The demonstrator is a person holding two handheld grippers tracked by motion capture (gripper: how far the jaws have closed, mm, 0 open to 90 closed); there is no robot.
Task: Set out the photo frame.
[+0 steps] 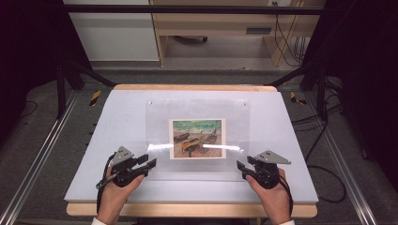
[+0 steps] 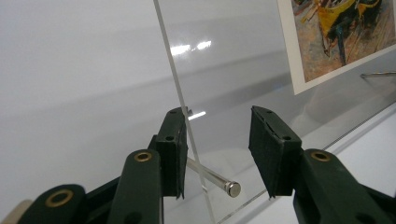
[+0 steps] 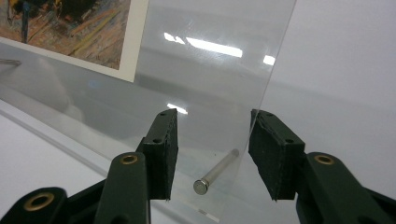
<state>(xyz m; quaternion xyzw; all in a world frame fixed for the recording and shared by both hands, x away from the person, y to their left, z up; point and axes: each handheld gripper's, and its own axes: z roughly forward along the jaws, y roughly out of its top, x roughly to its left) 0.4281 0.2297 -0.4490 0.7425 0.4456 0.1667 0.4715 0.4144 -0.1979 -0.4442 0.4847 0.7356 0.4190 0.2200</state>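
Note:
A clear acrylic sheet (image 1: 197,108) lies on the white board over a painting of boats (image 1: 197,138). My left gripper (image 1: 148,165) is at the sheet's near left corner, and my right gripper (image 1: 241,166) is at its near right corner. In the left gripper view the jaws (image 2: 219,144) stand apart around a short metal pin (image 2: 212,178) at the sheet's (image 2: 224,70) corner. The sheet's edge runs close by the left pad, and the picture (image 2: 341,32) is at upper right. In the right gripper view the jaws (image 3: 212,140) straddle another pin (image 3: 217,171) without pressing it.
The white board (image 1: 94,154) rests on a wooden table (image 1: 187,211) with bare margins on both sides of the sheet. Metal rails (image 1: 37,154) run along the floor on both sides. Cables (image 1: 324,168) lie at the right. Cabinets stand beyond the table.

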